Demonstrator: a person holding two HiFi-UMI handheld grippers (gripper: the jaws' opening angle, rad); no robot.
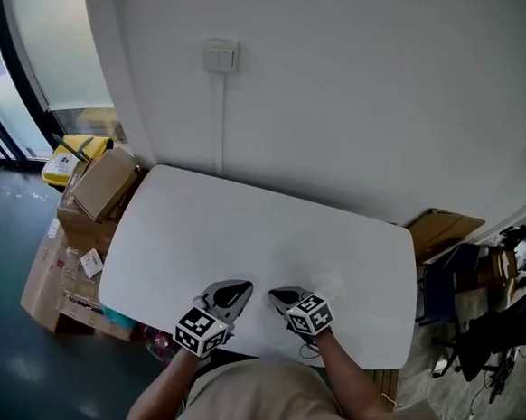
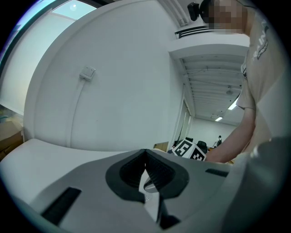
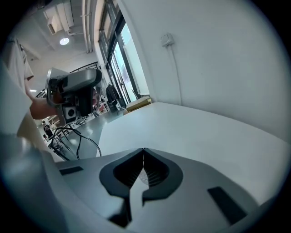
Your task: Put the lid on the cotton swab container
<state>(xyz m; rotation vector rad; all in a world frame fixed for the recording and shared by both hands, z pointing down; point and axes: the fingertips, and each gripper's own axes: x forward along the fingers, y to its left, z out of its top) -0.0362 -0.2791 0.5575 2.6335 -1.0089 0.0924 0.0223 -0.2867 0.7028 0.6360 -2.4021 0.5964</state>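
Note:
Both grippers hover over the near edge of a white table (image 1: 246, 224). In the head view my left gripper (image 1: 243, 291) and right gripper (image 1: 274, 296) point toward each other, a small gap between their tips. The left gripper (image 2: 145, 154) has its jaws closed together with nothing held; the right gripper's marker cube (image 2: 190, 150) shows beyond them. My right gripper (image 3: 143, 153) is likewise shut and empty. A faint, pale see-through shape (image 1: 328, 284) lies on the table just right of the right gripper; I cannot tell whether it is the container or the lid.
Cardboard boxes (image 1: 102, 185) and a yellow box (image 1: 70, 156) are stacked at the table's left end. A flat cardboard piece (image 1: 441, 229) and cluttered chairs (image 1: 513, 275) stand on the right. A wall switch (image 1: 221, 56) with a cable sits on the white wall behind.

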